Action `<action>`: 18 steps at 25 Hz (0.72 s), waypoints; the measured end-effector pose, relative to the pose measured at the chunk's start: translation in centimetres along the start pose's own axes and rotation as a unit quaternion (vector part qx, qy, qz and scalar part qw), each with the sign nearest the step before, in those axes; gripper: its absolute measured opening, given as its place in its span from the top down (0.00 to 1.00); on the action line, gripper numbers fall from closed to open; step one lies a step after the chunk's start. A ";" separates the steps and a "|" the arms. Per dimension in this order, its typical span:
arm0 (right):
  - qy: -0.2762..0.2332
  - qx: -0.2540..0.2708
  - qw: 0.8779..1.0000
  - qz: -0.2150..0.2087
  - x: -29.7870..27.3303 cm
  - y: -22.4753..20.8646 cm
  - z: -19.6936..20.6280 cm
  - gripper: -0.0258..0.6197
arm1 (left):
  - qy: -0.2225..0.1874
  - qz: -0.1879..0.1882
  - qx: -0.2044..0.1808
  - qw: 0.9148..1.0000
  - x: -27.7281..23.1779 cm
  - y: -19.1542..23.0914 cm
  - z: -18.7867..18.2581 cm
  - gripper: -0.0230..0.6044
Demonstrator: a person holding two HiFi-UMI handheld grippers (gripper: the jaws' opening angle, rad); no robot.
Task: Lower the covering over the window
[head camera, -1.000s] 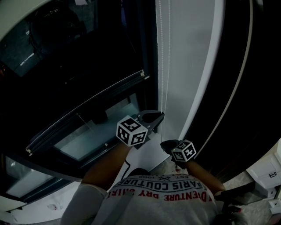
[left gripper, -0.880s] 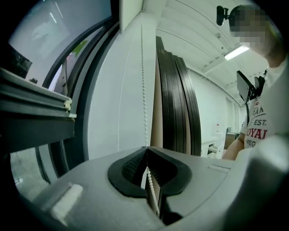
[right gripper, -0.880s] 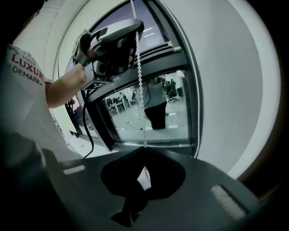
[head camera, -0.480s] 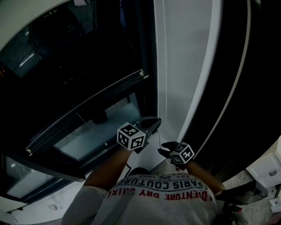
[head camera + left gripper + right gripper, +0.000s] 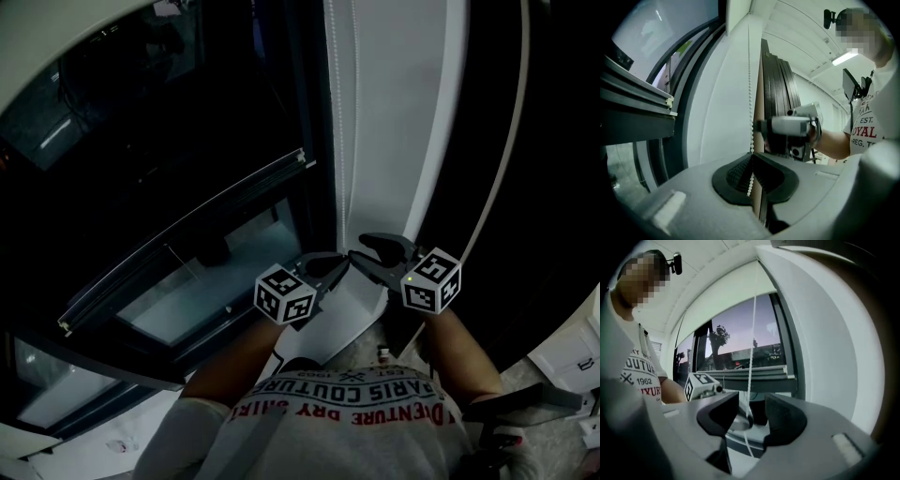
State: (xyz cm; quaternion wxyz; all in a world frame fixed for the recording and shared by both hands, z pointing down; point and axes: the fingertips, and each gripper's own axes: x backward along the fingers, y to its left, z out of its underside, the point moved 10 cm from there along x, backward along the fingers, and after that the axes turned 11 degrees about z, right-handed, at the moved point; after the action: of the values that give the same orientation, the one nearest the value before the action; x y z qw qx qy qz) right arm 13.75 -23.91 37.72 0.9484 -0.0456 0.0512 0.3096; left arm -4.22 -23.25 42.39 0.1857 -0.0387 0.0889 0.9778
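Note:
A white bead chain (image 5: 340, 141) hangs down the white wall strip beside the dark window. My left gripper (image 5: 337, 263) is shut on this bead chain (image 5: 751, 140), which runs straight up from its pads. My right gripper (image 5: 367, 251) sits just right of the left one at about the same height. Its jaws have just been opening and now stand wide apart, with the cord (image 5: 750, 376) passing between them and the pads off it. The covering's grey bottom rail (image 5: 187, 234) lies across the window, and that rail (image 5: 754, 375) shows behind the right jaws.
The window glass (image 5: 141, 112) is dark, with a lit lower pane (image 5: 202, 291). A dark frame post (image 5: 497, 169) stands right of the white strip. My right gripper (image 5: 792, 127) shows in the left gripper view, and the left gripper's marker cube (image 5: 699, 383) shows in the right gripper view.
The right gripper has let go, opened wide and risen level with the left one. The left gripper has sunk a little, still shut on the chain. The rail looks unmoved.

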 end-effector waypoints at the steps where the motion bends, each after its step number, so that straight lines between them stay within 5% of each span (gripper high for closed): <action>1: -0.015 0.012 1.000 -0.005 0.0 0.2 -1.7 0.71 | 0.003 0.003 -0.003 1.000 -0.2 -0.2 -0.1 0.95; 7: -0.073 0.050 0.996 -0.022 -0.6 1.7 -8.0 0.76 | 0.006 0.020 -0.008 1.000 -1.0 -1.2 -0.2 0.95; 13: -0.070 0.040 0.997 -0.004 -1.2 1.1 -8.6 0.91 | 0.002 0.027 -0.005 1.000 -1.3 -1.5 -0.1 0.95; 18: -0.076 0.040 0.996 -0.010 -1.2 1.0 -8.3 0.93 | -0.005 0.024 -0.004 1.000 -1.2 -1.2 0.0 0.95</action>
State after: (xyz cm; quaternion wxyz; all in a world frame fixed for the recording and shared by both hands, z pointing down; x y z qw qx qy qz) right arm 11.63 -24.76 29.60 0.9536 0.0152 -0.0094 0.3004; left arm -2.65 -22.59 42.30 0.1621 -0.0323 0.0855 0.9825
